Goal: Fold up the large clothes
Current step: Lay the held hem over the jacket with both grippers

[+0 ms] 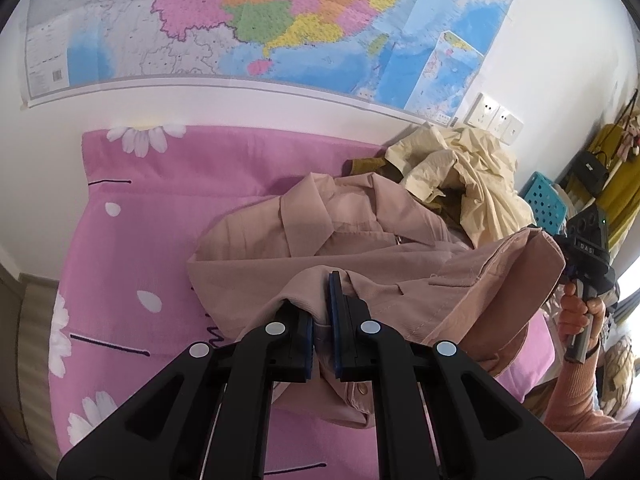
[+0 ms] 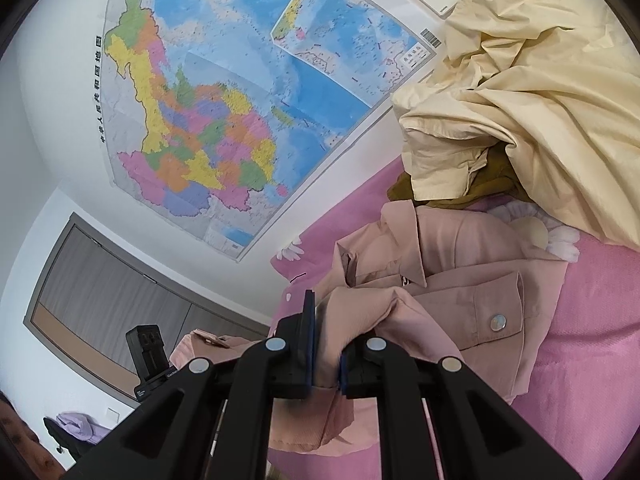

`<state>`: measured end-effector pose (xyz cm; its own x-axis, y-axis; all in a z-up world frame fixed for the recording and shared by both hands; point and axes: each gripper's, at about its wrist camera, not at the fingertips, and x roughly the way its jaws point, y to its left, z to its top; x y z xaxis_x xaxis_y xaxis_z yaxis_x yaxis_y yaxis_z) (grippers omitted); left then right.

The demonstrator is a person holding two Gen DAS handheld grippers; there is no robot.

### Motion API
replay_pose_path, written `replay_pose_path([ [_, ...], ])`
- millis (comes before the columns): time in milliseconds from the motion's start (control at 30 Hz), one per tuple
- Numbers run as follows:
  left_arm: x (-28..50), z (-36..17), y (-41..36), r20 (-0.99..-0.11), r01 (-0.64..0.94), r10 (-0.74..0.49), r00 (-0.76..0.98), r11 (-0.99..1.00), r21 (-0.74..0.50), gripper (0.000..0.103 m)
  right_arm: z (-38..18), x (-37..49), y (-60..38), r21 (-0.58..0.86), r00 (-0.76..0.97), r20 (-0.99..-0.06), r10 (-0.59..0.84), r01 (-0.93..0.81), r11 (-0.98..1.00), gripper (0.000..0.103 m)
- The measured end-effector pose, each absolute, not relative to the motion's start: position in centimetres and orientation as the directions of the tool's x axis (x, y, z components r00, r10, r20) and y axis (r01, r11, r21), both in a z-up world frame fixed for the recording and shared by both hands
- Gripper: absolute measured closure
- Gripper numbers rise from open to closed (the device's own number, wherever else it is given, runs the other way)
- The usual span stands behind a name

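Folding has barely begun: the pink jacket (image 1: 320, 236) lies rumpled on the bed (image 1: 160, 216), its near edge lifted. The left gripper (image 1: 322, 312) and right gripper (image 2: 326, 344) each pinch its fabric. The cream garment (image 2: 540, 100) waits at the far right, unfolded.

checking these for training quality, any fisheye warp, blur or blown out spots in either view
Left wrist view: strong fisheye bending of the wall map, dark corner vignette, window glare blown out at the right edge, pink jacket sharp. Right wrist view: same warp, scene tilted, map curved; cloth in the right gripper slightly smeared; lighting even, shadows soft.
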<state>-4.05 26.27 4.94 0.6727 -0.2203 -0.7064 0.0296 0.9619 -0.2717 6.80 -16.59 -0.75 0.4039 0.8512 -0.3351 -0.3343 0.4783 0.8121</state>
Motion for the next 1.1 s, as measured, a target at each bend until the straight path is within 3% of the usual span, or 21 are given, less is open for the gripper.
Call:
replay_pose_path([
  [733,1.5,5.9,27.9,-0.737,-0.028,-0.175,0.652,0.967,-0.254,0.096,-1.1,12.0,-16.1,0.837,0.417,-0.336,0.844,-0.279,0.471,0.091],
  [1100,6.3,3.9,28.7,-0.789,-0.066,-0.159,0.594,0.967,-0.245,0.096,-3.3,16.2,-14.8,0.825,0.403,-0.417,0.815,-0.210,0.525,0.091],
])
